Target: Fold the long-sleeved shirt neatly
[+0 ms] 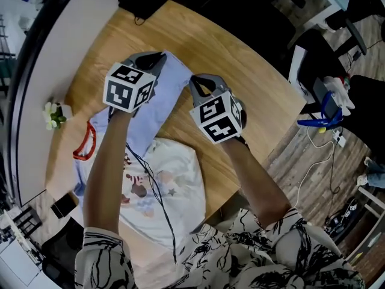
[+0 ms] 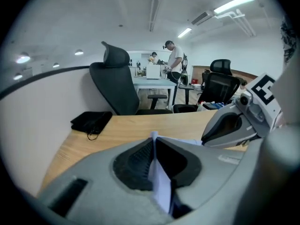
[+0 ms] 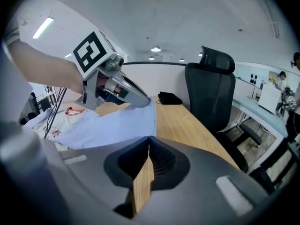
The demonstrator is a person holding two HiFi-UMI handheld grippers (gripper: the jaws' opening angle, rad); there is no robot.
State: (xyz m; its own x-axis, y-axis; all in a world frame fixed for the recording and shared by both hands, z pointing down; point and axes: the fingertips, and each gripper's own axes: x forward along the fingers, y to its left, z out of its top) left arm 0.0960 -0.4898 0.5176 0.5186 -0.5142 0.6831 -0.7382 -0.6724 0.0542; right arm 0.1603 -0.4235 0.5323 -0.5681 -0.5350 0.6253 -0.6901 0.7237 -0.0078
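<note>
Curved light-wood table [image 1: 240,71] stands against a pale partition wall [image 2: 37,107], on wood-plank flooring [image 1: 301,155]. A black high-backed office chair [image 2: 117,86] sits behind the table, with white desks [image 2: 154,82] further back. Ceiling white, lit by strip lights [image 2: 234,3].

White long-sleeved shirt [image 1: 177,179], red collar [image 1: 86,143], pale-blue sleeve [image 1: 159,98] lifted endwise.

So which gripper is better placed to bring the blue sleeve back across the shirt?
Left, probably. The left gripper is clamped on the blue sleeve, with fabric showing between its jaws. The right gripper is shut at the sleeve's edge, with only the table visible through its gap.
</note>
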